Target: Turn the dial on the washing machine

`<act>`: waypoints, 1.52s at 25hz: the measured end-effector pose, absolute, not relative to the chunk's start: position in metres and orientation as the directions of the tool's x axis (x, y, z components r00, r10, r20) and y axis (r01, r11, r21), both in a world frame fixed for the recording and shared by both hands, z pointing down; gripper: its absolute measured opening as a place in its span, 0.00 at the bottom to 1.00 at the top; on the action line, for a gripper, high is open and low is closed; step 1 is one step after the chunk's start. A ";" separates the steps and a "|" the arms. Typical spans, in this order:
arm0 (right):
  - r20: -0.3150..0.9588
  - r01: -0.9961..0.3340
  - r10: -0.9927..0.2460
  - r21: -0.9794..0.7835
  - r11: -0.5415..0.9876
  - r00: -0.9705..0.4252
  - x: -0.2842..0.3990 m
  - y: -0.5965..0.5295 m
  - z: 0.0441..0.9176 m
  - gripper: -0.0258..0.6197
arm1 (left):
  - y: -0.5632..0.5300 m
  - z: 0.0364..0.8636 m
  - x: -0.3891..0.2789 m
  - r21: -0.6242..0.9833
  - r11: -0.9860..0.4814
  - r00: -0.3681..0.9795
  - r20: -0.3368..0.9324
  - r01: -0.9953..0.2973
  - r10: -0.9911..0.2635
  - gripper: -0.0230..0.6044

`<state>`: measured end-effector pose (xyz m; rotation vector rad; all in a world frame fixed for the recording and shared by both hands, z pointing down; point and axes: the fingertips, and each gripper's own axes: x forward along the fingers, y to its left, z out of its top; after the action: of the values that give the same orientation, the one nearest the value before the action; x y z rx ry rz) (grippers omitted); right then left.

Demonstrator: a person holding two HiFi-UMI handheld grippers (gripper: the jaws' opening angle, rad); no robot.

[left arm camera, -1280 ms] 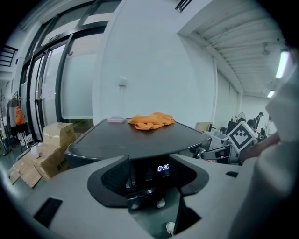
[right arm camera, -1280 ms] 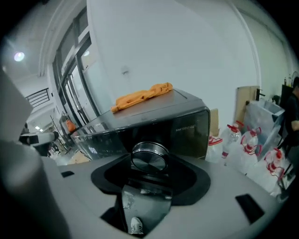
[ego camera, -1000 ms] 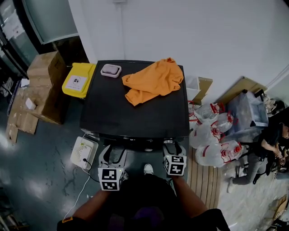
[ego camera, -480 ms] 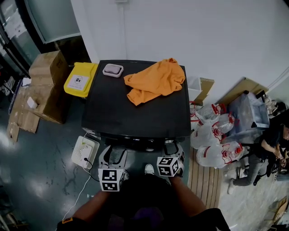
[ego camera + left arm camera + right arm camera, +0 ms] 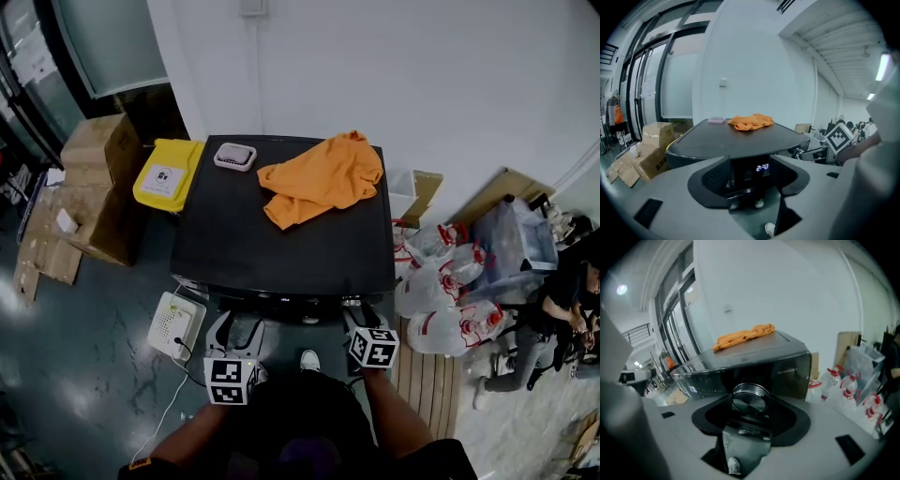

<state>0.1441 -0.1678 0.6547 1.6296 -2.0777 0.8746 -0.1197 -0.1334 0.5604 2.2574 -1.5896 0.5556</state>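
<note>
The right gripper [image 5: 358, 317] is held at the front edge of the black, flat-topped washing machine [image 5: 281, 239], tipped downward. The round, brushed-metal dial [image 5: 749, 398] on the machine's glossy front panel sits squarely between its two jaws. The jaws have just been closing in around the dial, yet they stand wide, with a dark gap on either side of its rim. As far as the wide-angle picture lets me judge, the pads are not pressing on it, so this gripper is released rather than grasping.

The left gripper [image 5: 236, 328] is at the same front edge, off to the right gripper's left. Its jaws are parted and nothing is gripped. Straight ahead between them glows the small blue digital display [image 5: 762, 167] on the machine's front.

Beyond both grippers, on the far half of the machine's top, lies a crumpled orange cloth [image 5: 323, 178]. A small pale rectangular tray [image 5: 233, 156] sits to its left near the back edge.

On the floor just left of the left gripper stands a white boxy device [image 5: 174, 323] with a cable. Farther out on that side are a yellow bag [image 5: 166, 174] and brown cardboard boxes [image 5: 94, 187]. To the right of the right gripper, clear plastic bags with red print [image 5: 441, 281] crowd the floor.
</note>
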 end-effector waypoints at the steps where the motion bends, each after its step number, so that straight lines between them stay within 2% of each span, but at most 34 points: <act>1: 0.613 -0.948 -0.734 -0.285 0.139 -0.292 0.145 -0.168 0.655 0.43 | -0.133 0.561 -0.119 0.046 -0.328 0.308 0.490 -0.943 -0.815 0.47; 4: 0.620 -0.953 -0.732 -0.267 0.144 -0.284 0.145 -0.167 0.655 0.44 | -0.133 0.564 -0.117 0.051 -0.332 0.312 0.498 -0.942 -0.809 0.47; 10: 0.651 -0.961 -0.753 0.138 0.241 -0.096 0.136 -0.163 0.649 0.46 | -0.134 0.560 -0.115 0.039 -0.341 0.313 0.502 -0.939 -0.806 0.47; 14: 0.656 -0.921 -0.753 0.268 0.282 -0.040 0.129 -0.164 0.649 0.46 | -0.135 0.557 -0.116 0.028 -0.344 0.312 0.496 -0.939 -0.810 0.46; 19: 0.665 -0.934 -0.746 0.242 0.263 -0.038 0.134 -0.167 0.651 0.42 | -0.133 0.557 -0.116 0.015 -0.351 0.312 0.496 -0.936 -0.810 0.46; 25: 0.645 -0.970 -0.724 -0.153 0.190 -0.243 0.145 -0.166 0.656 0.39 | -0.132 0.560 -0.114 0.031 -0.354 0.321 0.503 -0.935 -0.803 0.47; 28: 0.634 -0.955 -0.717 -0.237 0.177 -0.290 0.146 -0.166 0.657 0.39 | -0.132 0.564 -0.111 0.047 -0.355 0.328 0.510 -0.934 -0.795 0.46; 31: 0.646 -0.969 -0.722 -0.156 0.193 -0.248 0.146 -0.165 0.656 0.40 | -0.133 0.565 -0.109 0.046 -0.355 0.328 0.507 -0.934 -0.797 0.47; 38: 0.639 -0.922 -0.765 0.243 0.301 -0.082 0.129 -0.163 0.645 0.44 | -0.135 0.564 -0.109 0.018 -0.352 0.314 0.498 -0.936 -0.808 0.47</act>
<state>0.1289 -0.1629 0.6452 1.5029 -1.8824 0.2913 -0.1085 -0.1348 0.5640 2.2818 -1.5707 0.5929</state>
